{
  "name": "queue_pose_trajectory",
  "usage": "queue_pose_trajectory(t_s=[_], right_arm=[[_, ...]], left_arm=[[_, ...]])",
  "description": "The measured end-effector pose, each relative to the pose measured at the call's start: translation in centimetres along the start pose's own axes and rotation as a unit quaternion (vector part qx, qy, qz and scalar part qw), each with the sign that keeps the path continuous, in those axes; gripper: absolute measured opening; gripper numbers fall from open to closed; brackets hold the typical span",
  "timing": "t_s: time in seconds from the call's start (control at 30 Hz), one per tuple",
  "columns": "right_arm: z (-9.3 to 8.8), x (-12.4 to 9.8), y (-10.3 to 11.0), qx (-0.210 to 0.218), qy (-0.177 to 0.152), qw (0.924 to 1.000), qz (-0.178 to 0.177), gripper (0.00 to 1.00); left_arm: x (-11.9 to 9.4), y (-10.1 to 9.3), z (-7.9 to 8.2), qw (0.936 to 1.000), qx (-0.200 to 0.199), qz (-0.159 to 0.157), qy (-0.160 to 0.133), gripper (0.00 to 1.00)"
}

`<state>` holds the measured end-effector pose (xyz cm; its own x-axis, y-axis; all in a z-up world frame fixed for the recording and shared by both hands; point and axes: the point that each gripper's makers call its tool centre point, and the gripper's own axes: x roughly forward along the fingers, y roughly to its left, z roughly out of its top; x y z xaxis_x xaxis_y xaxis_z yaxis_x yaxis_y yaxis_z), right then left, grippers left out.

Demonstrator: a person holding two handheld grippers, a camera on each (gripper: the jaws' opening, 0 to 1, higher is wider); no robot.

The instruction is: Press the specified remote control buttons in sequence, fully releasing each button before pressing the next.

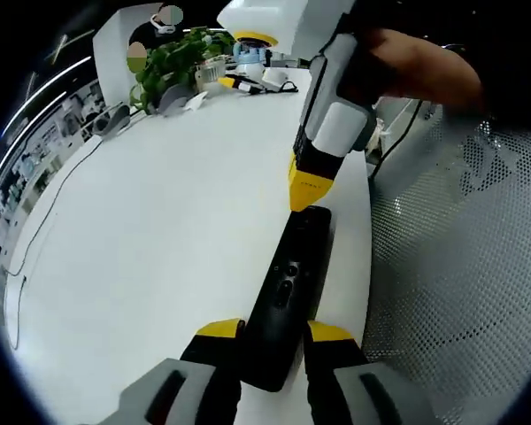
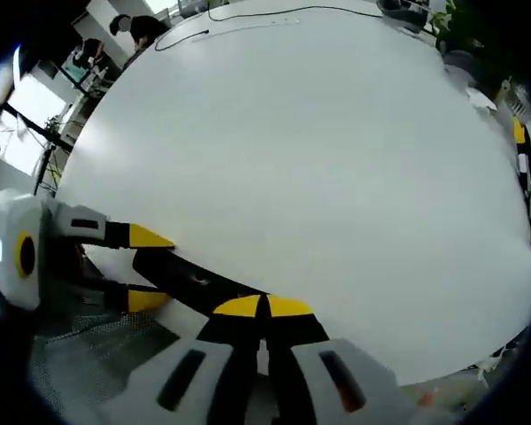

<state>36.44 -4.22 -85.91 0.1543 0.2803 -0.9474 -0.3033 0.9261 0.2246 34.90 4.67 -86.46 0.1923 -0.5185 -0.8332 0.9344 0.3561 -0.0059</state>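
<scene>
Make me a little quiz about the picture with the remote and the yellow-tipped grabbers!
1. True or false: the left hand-held gripper has the black remote control between its jaws.
2. What touches the far end of the remote? A) a green plant B) the shut tips of the right hand-held gripper C) a cable
3. Fill in: the remote lies on a ____ table.

Key: 1 true; 2 B; 3 white.
</scene>
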Motion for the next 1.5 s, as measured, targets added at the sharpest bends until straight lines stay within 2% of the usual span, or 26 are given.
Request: queue_pose_trajectory(t_s=[0.3,0.4,0.63,0.87,0.9,1.07,1.23,1.33,1.43,1.5], right_arm=[[-0.3,-0.3,-0.3,0.047,0.004,0.9988,0.017,0.00],[0.1,-0.3,-0.3,0.040,-0.006,0.9990,0.018,0.00],[0.1,-0.1,0.1,0.031,-0.004,0.9993,0.020,0.00],[0.2,0.1,0.4,-0.013,-0.014,0.9998,0.012,0.00],[-0.1,0.0,0.5,-0.008,-0.005,0.9999,0.011,0.00],[0.2,0.1,0.3,-0.007,-0.012,0.9998,0.012,0.00],[0.2,0.1,0.3,-0.015,-0.012,0.9998,0.006,0.00],[0.2,0.1,0.2,-0.018,-0.013,0.9997,0.005,0.00],[0.2,0.1,0.2,-0.001,-0.023,0.9996,0.019,0.00],[0.2,0.0,0.2,0.052,-0.019,0.9979,0.034,0.00]], left_arm=[[0.1,0.3,0.1,0.9995,-0.025,0.017,0.008,0.27],[0.1,0.3,0.1,0.9998,-0.015,0.014,0.005,0.27],[0.2,0.3,0.1,0.9998,-0.015,0.014,0.004,0.27],[0.2,0.3,0.0,0.9998,-0.014,0.010,0.006,0.27],[0.2,0.2,0.0,0.9999,-0.012,0.007,0.007,0.27],[0.1,0.1,0.0,0.9999,-0.008,0.005,0.008,0.27],[-0.1,-0.8,-0.2,0.9997,-0.003,-0.019,0.016,0.25],[-0.1,-0.7,-0.2,0.9997,0.007,-0.019,0.016,0.25],[-0.1,-0.8,-0.3,0.9991,0.035,-0.018,0.014,0.25],[-0.1,-0.8,-0.3,0.9994,0.028,-0.018,0.013,0.25]])
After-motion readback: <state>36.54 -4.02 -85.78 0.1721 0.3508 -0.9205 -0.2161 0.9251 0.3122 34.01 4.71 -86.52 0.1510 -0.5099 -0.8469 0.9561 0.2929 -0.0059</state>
